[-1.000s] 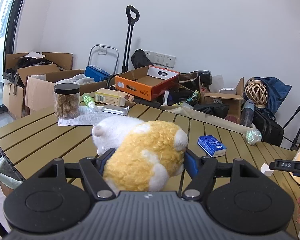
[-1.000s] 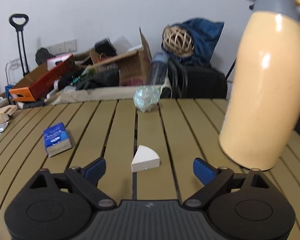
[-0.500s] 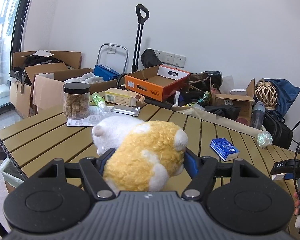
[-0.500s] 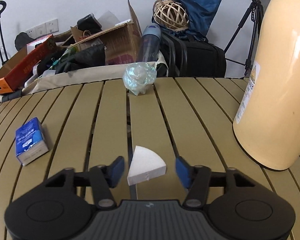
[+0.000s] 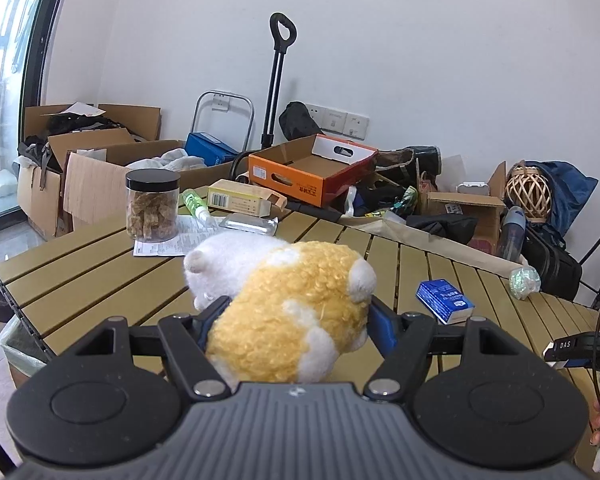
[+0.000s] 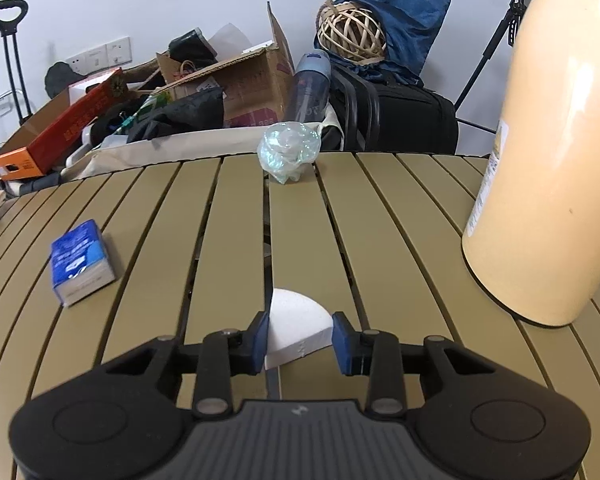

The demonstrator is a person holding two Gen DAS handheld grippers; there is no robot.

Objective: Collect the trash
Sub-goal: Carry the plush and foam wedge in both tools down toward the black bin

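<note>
On the slatted bench (image 6: 388, 240), the right wrist view alone shows a tall cream jug (image 6: 548, 152) standing at the right edge; the left wrist view alone shows a jar of brown snacks (image 5: 153, 205) on a printed sheet at the far left. Both views show the blue tissue pack (image 6: 80, 268) and the crumpled clear plastic (image 6: 288, 152) at the far edge. The left gripper (image 5: 292, 320) holds its fingers clenched on a yellow-and-white plush toy (image 5: 288, 312) above the bench. The right gripper (image 6: 300, 340) is closing its fingers round a white foam wedge (image 6: 296, 326) lying near the bench's front; the left pad touches it, while whether the right pad presses it I cannot tell.
</note>
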